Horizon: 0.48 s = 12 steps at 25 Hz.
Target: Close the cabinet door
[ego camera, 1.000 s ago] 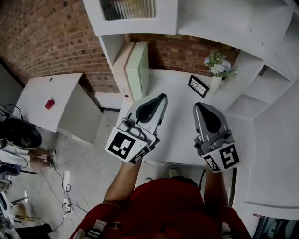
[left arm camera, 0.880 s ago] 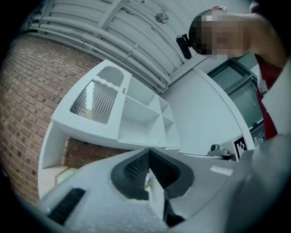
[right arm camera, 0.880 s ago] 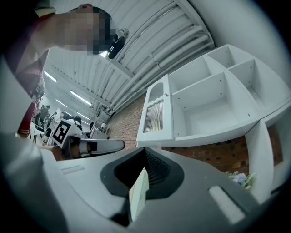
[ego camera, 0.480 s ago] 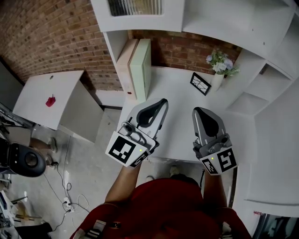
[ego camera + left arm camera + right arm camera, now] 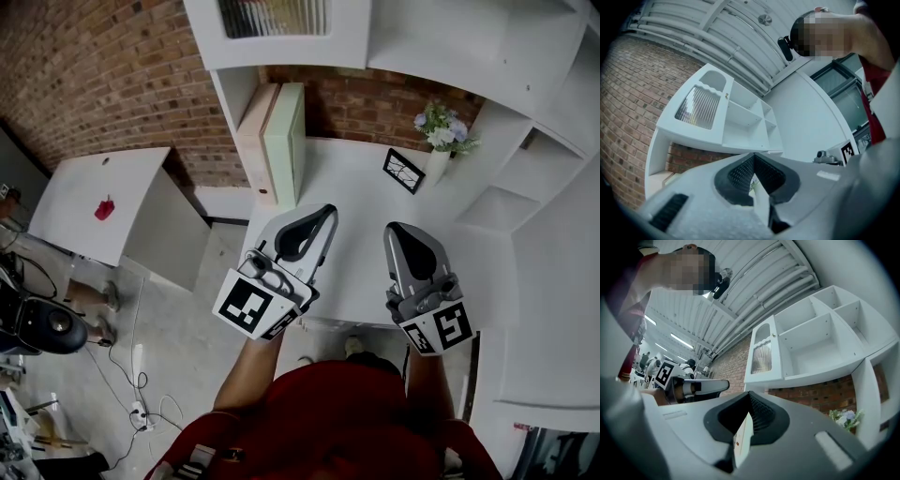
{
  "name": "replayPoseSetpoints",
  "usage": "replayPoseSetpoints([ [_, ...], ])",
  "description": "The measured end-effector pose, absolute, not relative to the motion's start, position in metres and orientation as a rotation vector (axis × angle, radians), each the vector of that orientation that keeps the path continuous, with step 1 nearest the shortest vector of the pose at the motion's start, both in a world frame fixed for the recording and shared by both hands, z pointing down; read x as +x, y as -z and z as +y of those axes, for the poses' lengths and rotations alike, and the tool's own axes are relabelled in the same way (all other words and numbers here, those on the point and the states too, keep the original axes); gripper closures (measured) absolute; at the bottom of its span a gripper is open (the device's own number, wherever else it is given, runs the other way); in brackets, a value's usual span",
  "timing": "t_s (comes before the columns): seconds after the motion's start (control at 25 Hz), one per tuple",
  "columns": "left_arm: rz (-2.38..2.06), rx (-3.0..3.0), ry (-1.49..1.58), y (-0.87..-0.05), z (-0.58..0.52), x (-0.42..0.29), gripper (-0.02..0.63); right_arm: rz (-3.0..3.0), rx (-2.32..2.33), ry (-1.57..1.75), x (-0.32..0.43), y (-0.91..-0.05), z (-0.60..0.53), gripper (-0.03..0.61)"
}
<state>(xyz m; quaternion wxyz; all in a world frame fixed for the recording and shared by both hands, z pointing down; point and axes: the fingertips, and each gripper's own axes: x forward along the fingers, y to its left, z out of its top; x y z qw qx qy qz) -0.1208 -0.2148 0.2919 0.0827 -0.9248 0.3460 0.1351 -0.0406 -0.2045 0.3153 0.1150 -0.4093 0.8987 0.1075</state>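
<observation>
Two hand-held grippers hang low over the near edge of a white worktop [image 5: 361, 202], well short of the cabinet door [image 5: 272, 42] they are meant to close. The left gripper [image 5: 326, 210] has its jaws clenched together with nothing between them. The right gripper [image 5: 399, 230] shows the same, its dark ribbed pads meeting at the tip and holding nothing. The door, a white panel with a ribbed glass pane, sits at the left end of the wall cabinet [image 5: 450, 37] above the worktop. It is higher than and beyond both grippers, with open shelves running off to its right. From the head view it appears to stand a little proud of those shelves, though how far it is ajar cannot be told. Beneath it two tall upright blocks [image 5: 281, 141], one cream and one green, stand at the worktop's left. A small picture frame [image 5: 401, 171] and a vase of flowers [image 5: 439, 131] stand at the back right. The task looks to be at its opening step, the reach toward the door, with no contact made. The next move would call for one gripper, probably the left as the nearer, to be raised to the door's free edge. It would then press with closed jaws until the panel sits flush with the cabinet front, keeping off the glass
</observation>
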Motion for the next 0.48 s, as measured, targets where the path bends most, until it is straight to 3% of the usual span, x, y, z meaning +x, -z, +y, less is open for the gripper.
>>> replayPoseSetpoints([
  [0.48,1.026,-2.763,-0.420,-0.2887,-0.2201,-0.1178,0.611,2.634,-1.200,-0.309,-0.0375,-0.3132,-0.2087,0.566],
])
